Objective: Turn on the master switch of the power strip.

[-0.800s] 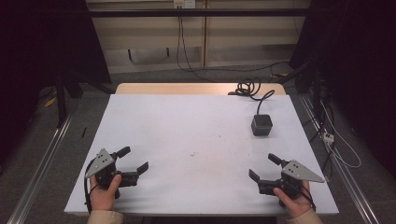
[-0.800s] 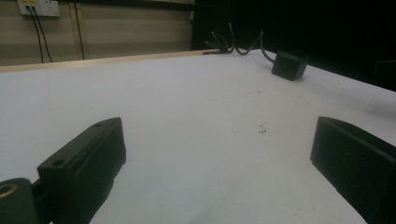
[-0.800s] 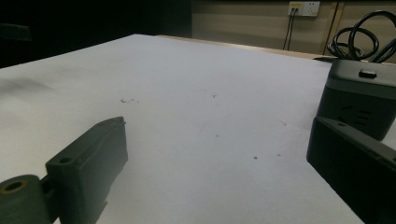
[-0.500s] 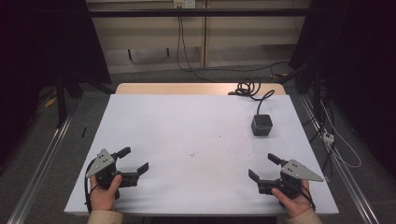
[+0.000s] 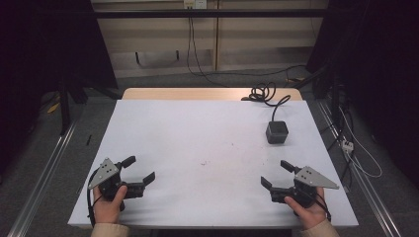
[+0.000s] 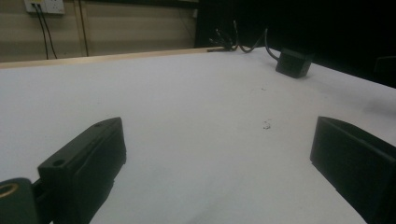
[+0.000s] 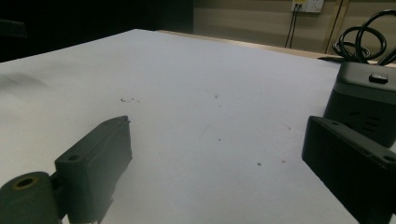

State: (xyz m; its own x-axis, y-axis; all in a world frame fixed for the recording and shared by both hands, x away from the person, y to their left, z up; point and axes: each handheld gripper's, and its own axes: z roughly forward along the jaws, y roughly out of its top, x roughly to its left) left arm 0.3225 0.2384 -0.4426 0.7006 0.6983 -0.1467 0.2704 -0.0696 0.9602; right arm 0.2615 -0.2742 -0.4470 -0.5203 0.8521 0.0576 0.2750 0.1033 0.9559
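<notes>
Nothing has moved since the earlier frames: both tools and the cube sit where they were.

Left gripper (image 5: 138,170): held in the person's left hand (image 5: 109,206) at the near left corner of the table (image 5: 197,128). Jaws spread wide, nothing between them; bare white surface shows in the gap in the left gripper view.

Right gripper (image 5: 277,174): held in the right hand (image 5: 306,210) at the near right corner. Jaws likewise parted and empty, aimed toward the table's far side.

Black power cube (image 5: 276,132): nearest object to the right gripper, standing upright on the table's right half, well apart from both tools. In the right gripper view it sits just beyond the right-hand jaw, button on top visible.

Cable (image 5: 264,94): black, coiled at the far edge behind the cube, running off toward the floor.

Dark specks (image 5: 203,162): small marks near the table's centre, between the two tools.

Step in hand, by judgement: start position, reach not yet begun. The next move likely calls for the right gripper to advance forward with jaws kept wide enough to straddle the cube, then close on its sides.
</notes>
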